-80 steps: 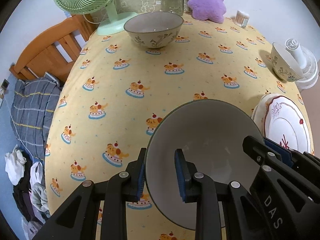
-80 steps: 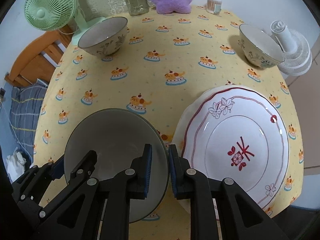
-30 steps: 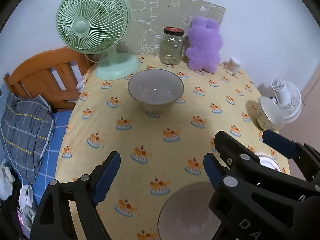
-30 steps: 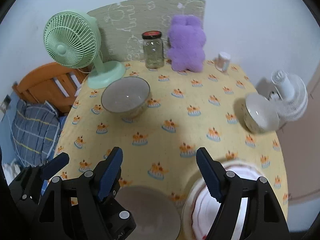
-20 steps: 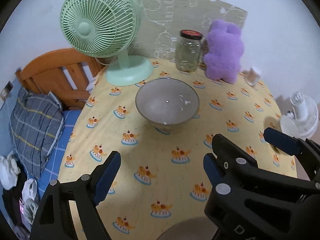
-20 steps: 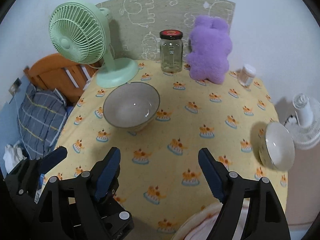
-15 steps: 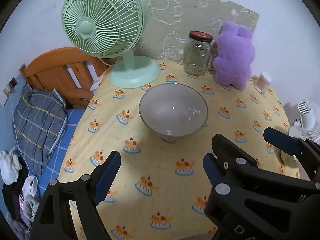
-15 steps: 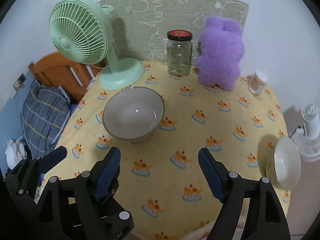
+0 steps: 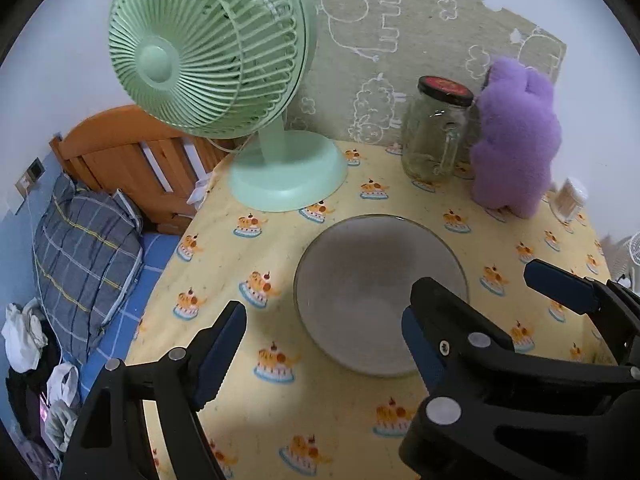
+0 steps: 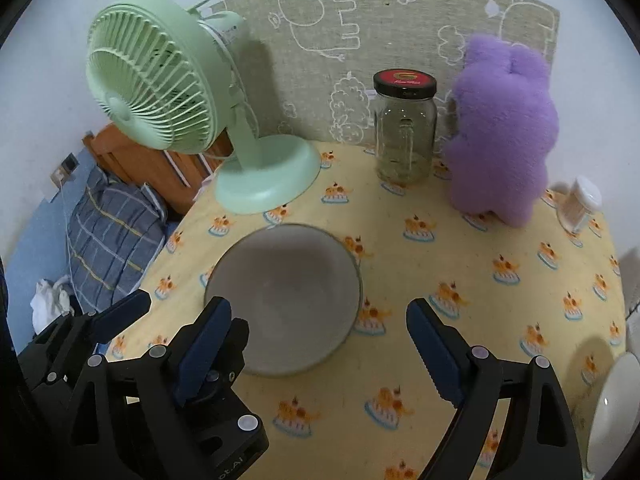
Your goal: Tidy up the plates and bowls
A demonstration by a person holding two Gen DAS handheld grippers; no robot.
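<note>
Surface: round table under a yellow cloth [image 9: 256,400] printed with small cake motifs, set against a pale wall with a grey-green drawn panel.
Background items: green fan [image 9: 208,48] at upper left, lidded glass jar [image 10: 404,128] and purple plush toy [image 10: 502,132] at upper centre and upper right; none of these belongs to the task.
Task item: grey bowl [image 9: 380,292], upright and empty, standing alone on the cloth in the middle of both wrist views.
Second item: white bowl [image 10: 612,408], only its rim visible at the lower right edge of the right wrist view, well apart from the grey bowl.
Left gripper [image 9: 320,340]: jaws wide and closing, nothing held; in its view the right finger overlaps the bowl's lower right rim, the left finger is clear of it on the cloth.
Right gripper [image 10: 316,340]: jaws opening, empty; its left finger overlaps the bowl's lower left rim, the right finger is over bare cloth.
Key relation: bowl lies ahead of both tools, right of centre for the left gripper and left of centre for the right one, so it sits between them.
Judgement: either rim edge looks reachable; contact cannot be confirmed.
</note>
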